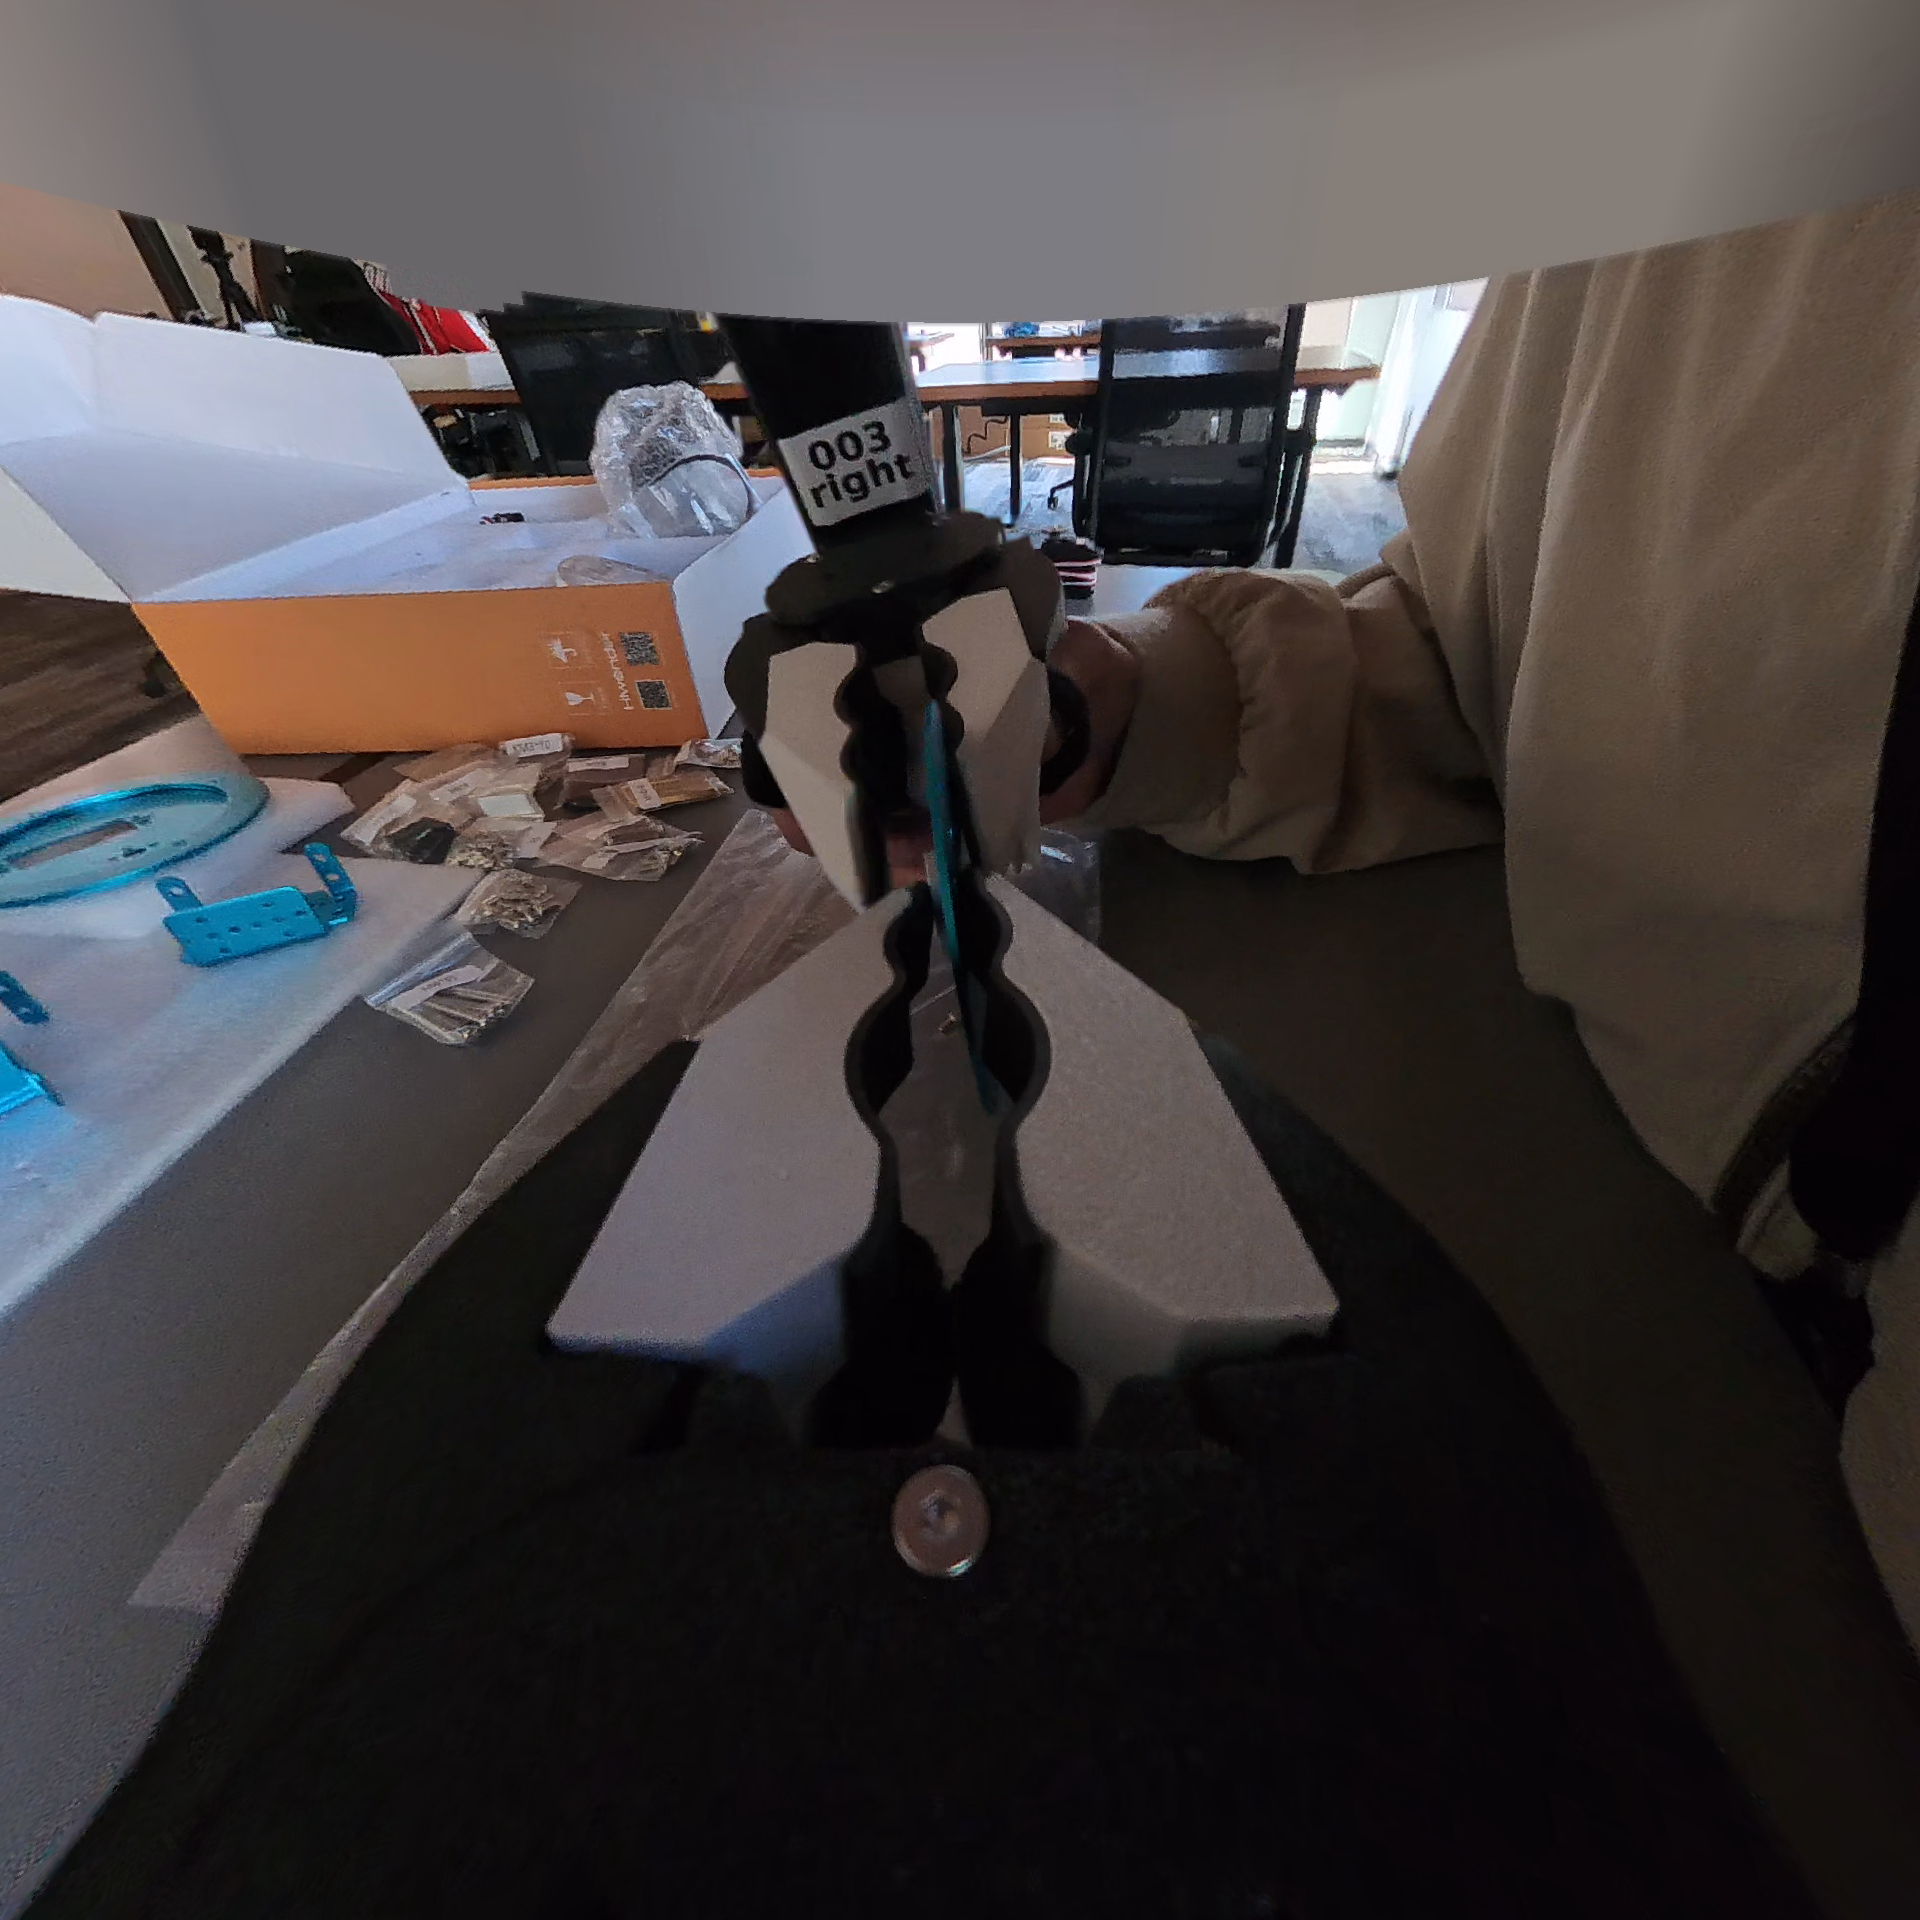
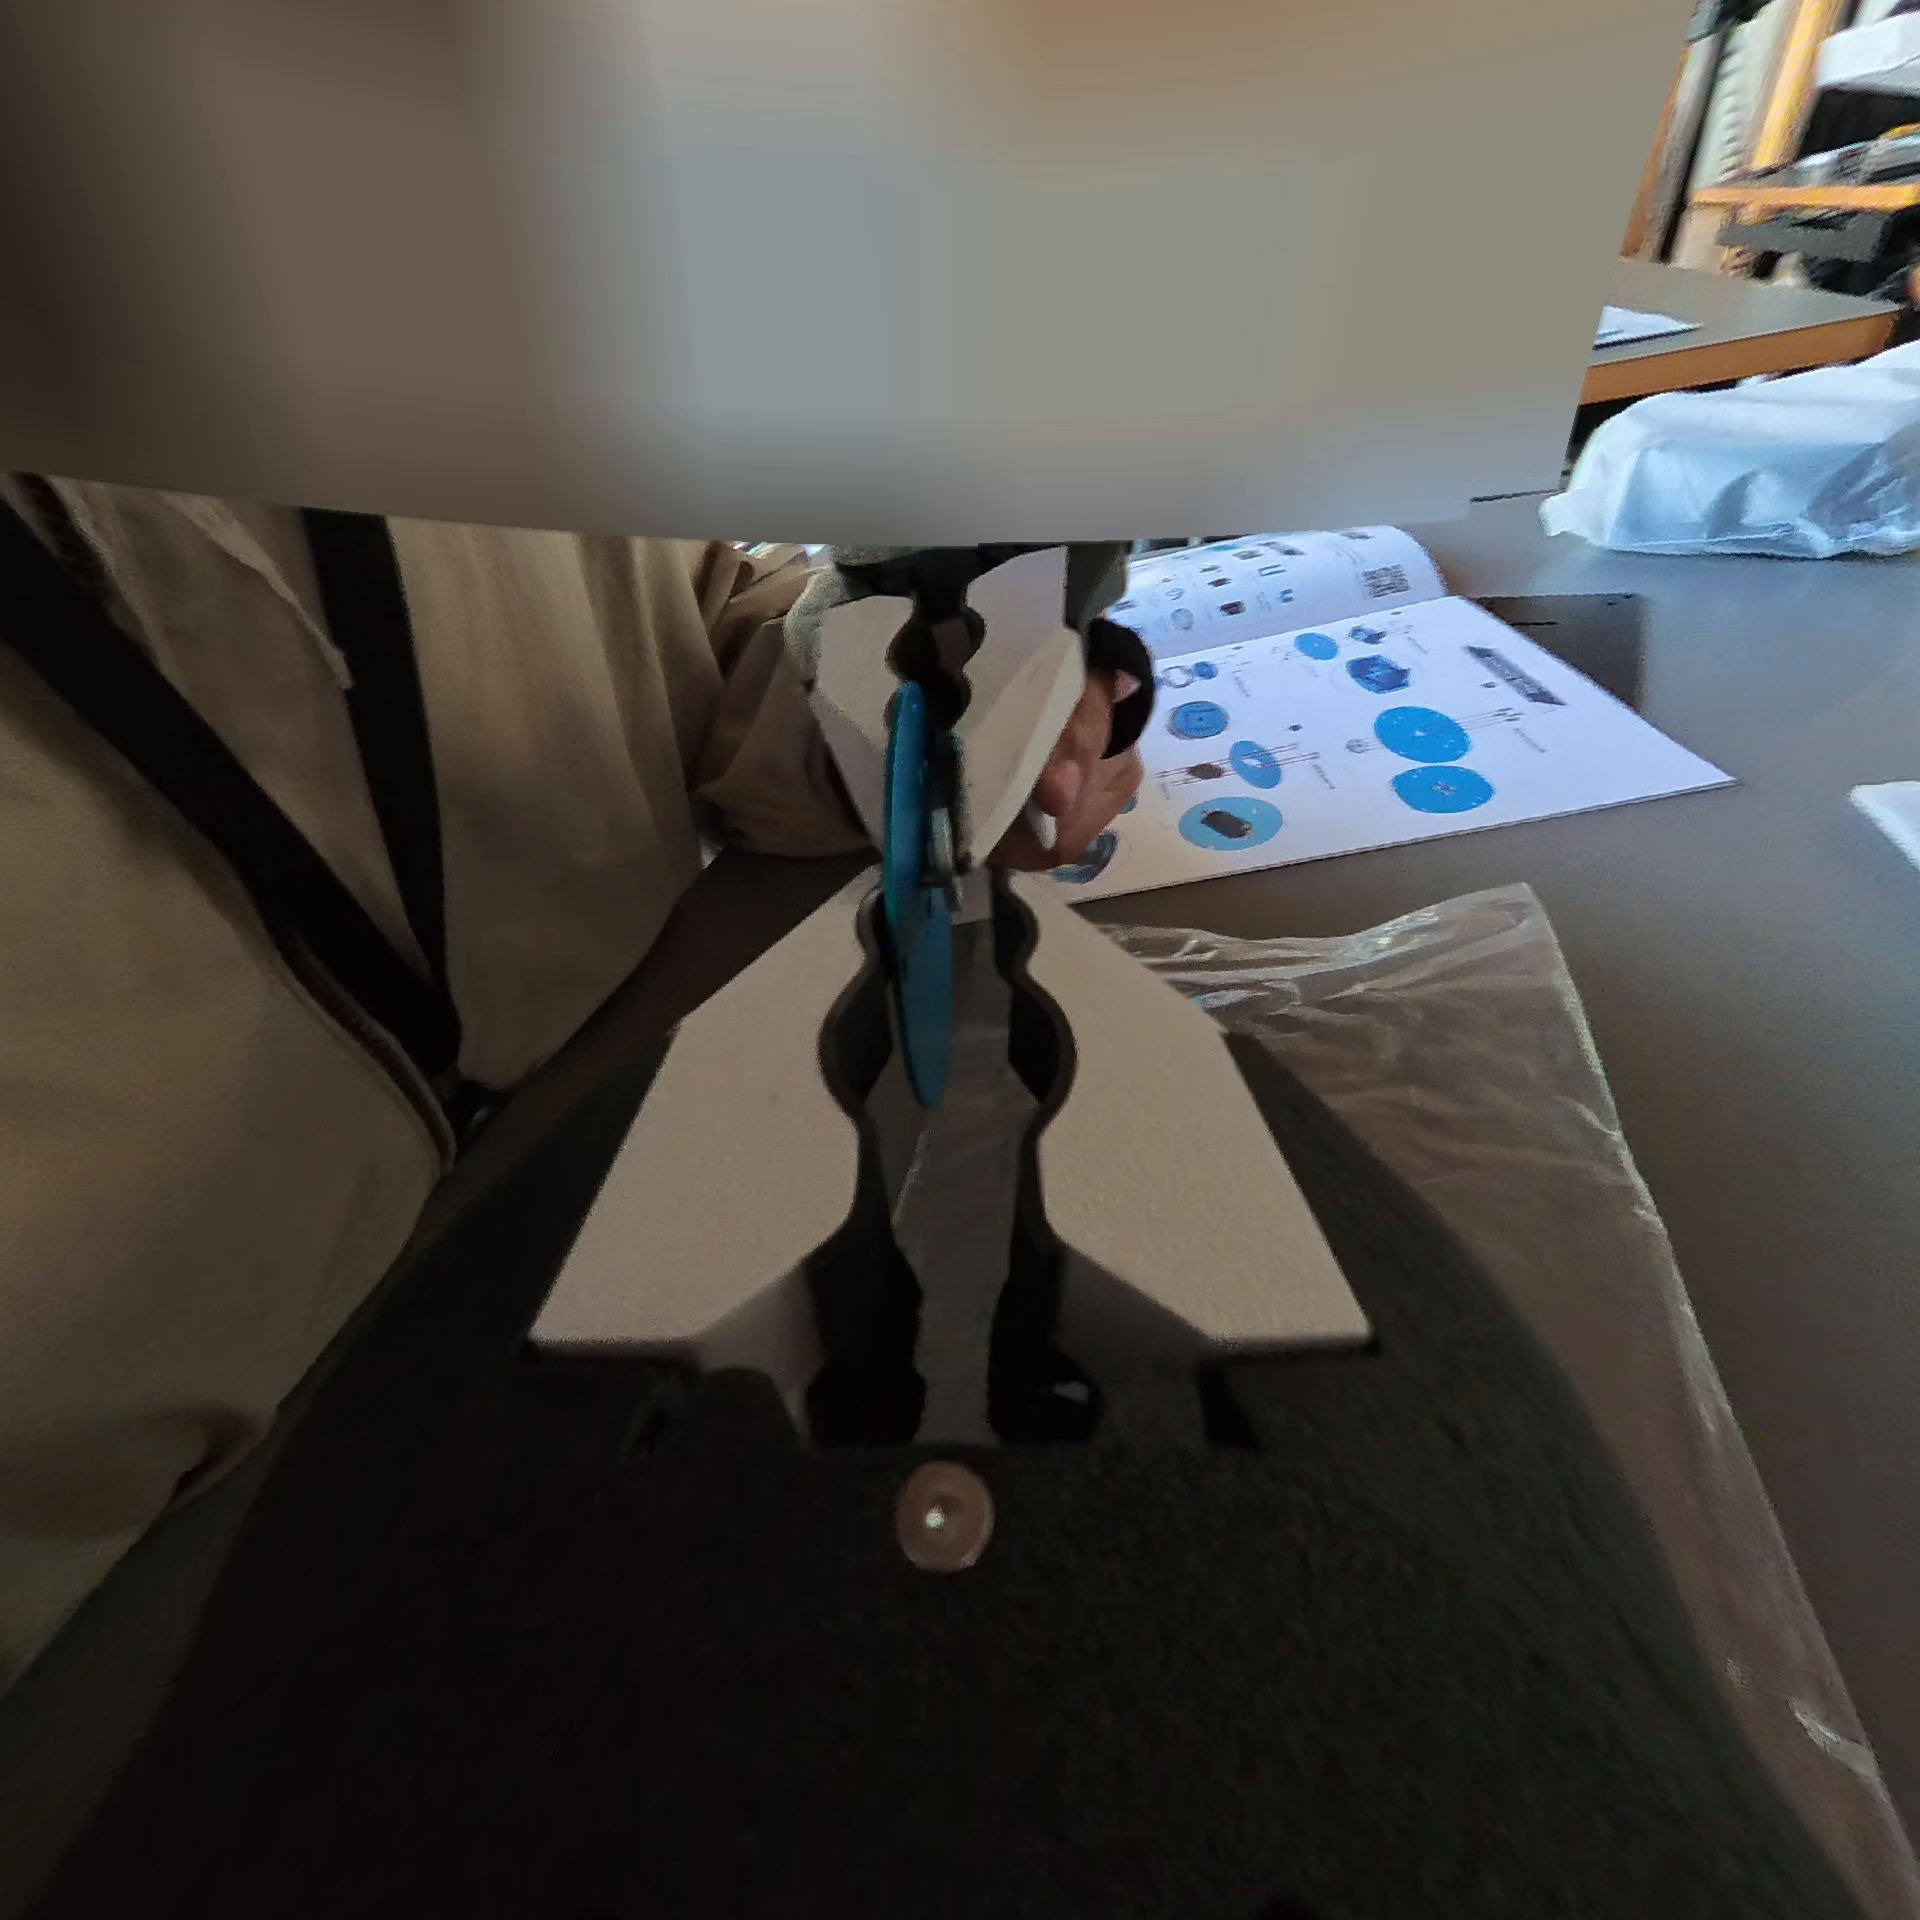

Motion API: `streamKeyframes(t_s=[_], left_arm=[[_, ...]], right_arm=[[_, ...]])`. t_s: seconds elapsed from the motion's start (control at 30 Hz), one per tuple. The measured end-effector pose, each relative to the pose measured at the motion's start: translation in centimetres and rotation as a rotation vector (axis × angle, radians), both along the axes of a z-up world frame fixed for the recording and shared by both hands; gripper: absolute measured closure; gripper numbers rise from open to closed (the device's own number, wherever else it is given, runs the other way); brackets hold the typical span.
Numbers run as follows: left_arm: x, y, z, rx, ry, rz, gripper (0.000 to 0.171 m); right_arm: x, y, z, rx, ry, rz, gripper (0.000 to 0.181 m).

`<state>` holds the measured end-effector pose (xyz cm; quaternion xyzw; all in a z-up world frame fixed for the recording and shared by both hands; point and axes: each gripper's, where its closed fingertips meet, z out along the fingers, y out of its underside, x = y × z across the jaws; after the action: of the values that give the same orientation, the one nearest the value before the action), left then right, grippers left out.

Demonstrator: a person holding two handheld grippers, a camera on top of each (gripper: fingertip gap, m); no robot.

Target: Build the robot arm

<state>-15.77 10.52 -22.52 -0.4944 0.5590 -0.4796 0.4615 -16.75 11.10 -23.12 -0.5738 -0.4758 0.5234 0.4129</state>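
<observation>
Grey desk (image 1: 1351, 1039): both grippers' jaws on blue disc (image 2: 920, 987).

White jaws, black mounts, silver screw (image 1: 938, 1520); seemingly beige sleeve (image 1: 1288, 707).

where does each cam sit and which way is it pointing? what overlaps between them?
Left wrist view: sits on the left gripper, looking along its fingers at the right gripper, the orange box and bagged hardware behind; a beige sleeve shows.
Right wrist view: sits on the right gripper, looking back at the left gripper, the open booklet and a plastic bag; the person's beige jacket shows.
Shared: the two face each other, both gripping one blue disc edge-on.
</observation>
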Motion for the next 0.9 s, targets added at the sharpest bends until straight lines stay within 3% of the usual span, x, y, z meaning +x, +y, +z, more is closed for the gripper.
streamKeyframes(t_s=[0.1,0.2,0.37,0.53,0.7,0.83,0.9], left_arm=[[0.1,1.3,0.1,-0.130,-0.005,0.039,0.166],[0.3,2.7,-0.2,-0.349,-0.015,0.066,0.166],[0.4,4.2,-1.0,-0.712,-0.021,0.075,0.166],[0.6,4.8,-1.9,-0.997,-0.036,0.049,0.166],[0.7,4.9,-2.4,-1.145,-0.055,0.018,0.166],[0.4,5.2,-2.2,-1.163,-0.073,0.015,0.166],[0.2,5.5,-2.1,-1.156,-0.083,0.022,0.166]], right_arm=[[0.3,1.7,0.0,-0.033,0.004,-0.102,0.154],[0.6,3.1,-0.3,-0.125,-0.001,-0.174,0.154],[0.7,4.4,-1.4,-0.417,0.040,-0.204,0.156],[1.1,5.1,-2.1,-0.446,0.019,-0.252,0.156],[1.6,5.4,-2.5,-0.469,0.016,-0.267,0.155],[2.2,5.1,-2.1,-0.527,0.053,-0.224,0.156],[2.6,5.0,-2.1,-0.566,0.058,-0.214,0.165]])
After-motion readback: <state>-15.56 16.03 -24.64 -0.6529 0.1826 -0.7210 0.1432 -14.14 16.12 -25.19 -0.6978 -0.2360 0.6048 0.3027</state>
